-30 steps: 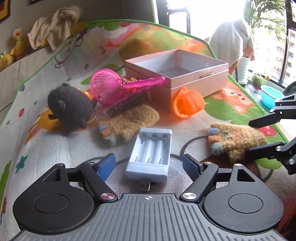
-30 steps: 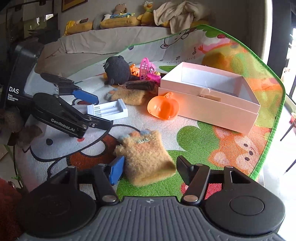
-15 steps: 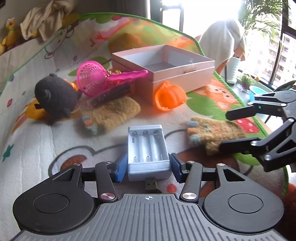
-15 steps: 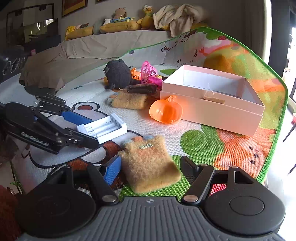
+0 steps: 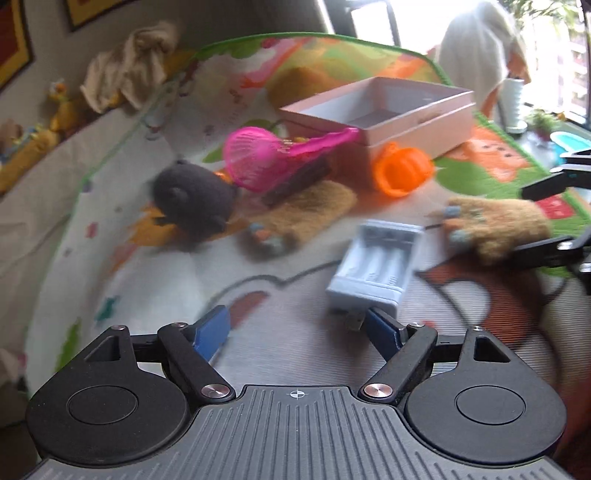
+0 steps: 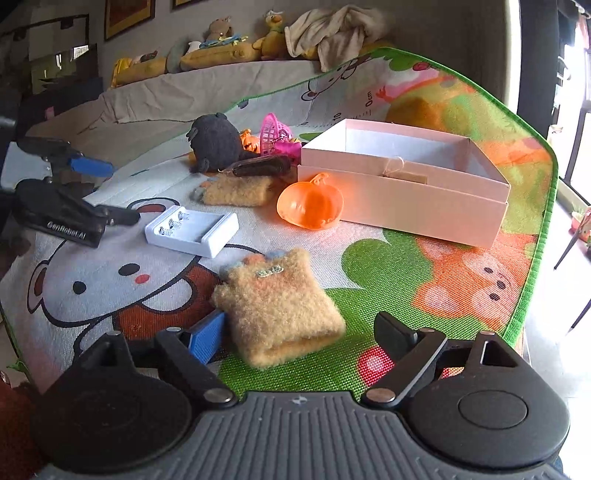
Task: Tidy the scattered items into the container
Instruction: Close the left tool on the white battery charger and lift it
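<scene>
A pale pink open box (image 6: 406,184) (image 5: 384,110) stands on the play mat. My left gripper (image 5: 295,328) is open; a white battery charger (image 5: 376,266) (image 6: 192,230) lies tilted just ahead of its right finger, and its USB plug touches that finger. My right gripper (image 6: 295,336) is open around the near end of a fuzzy tan glove (image 6: 277,306) (image 5: 495,229). A second tan glove (image 6: 236,190) (image 5: 299,214), an orange pumpkin cup (image 6: 310,203) (image 5: 402,170), a pink toy net (image 5: 258,155) (image 6: 275,134), a dark pouch (image 6: 262,166) and a black plush (image 5: 192,199) (image 6: 214,142) lie near the box.
The mat (image 6: 424,277) ends in a green edge (image 6: 535,258) at the right, with floor beyond. A ledge (image 6: 221,55) at the back holds plush toys and a crumpled cloth (image 6: 332,33). In the left wrist view, a blue bowl (image 5: 569,142) sits by the window.
My left gripper had closed on the charger half a second ago; it is now open and drawn back to the left, and the charger lies skewed on the mat. The right gripper moved slightly closer over the glove.
</scene>
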